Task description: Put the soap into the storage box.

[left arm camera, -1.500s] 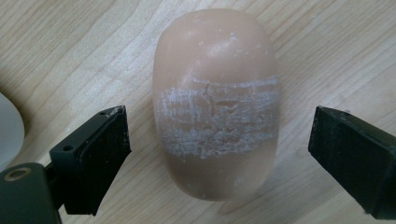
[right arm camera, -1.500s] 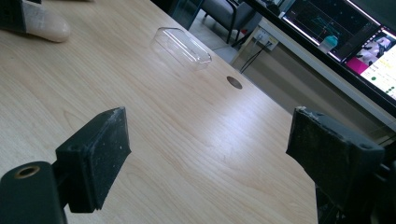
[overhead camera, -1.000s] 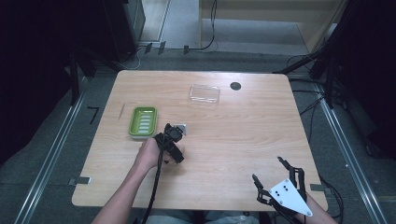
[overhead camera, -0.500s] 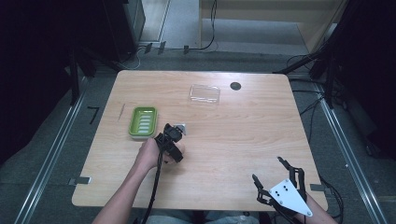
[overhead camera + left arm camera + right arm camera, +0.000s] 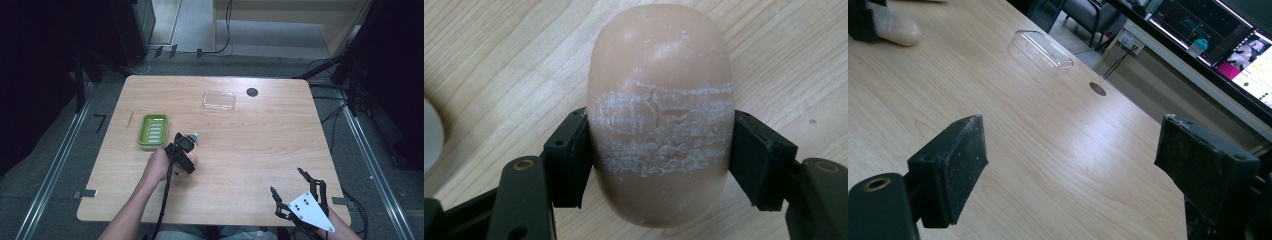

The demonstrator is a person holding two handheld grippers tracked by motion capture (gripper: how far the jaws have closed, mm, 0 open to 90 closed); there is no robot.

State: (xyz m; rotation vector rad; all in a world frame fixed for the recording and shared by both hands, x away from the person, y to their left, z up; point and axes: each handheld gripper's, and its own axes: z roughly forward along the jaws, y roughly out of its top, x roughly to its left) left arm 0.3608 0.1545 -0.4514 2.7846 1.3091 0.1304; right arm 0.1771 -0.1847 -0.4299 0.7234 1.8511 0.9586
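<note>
While the left gripper (image 5: 659, 150) has just closed across the soap bar (image 5: 659, 110), it looks hard, slick, rounded; mid-waist hold suits. Right gripper (image 5: 1068, 165) gapes empty.

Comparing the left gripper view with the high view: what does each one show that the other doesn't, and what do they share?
Left gripper view: the soap bar up close, white scuffed band across it, black fingers pressed on both sides. High view: green dish, clear lid, and right gripper open near the table's front edge. Shared: the left gripper and the wooden table.
</note>
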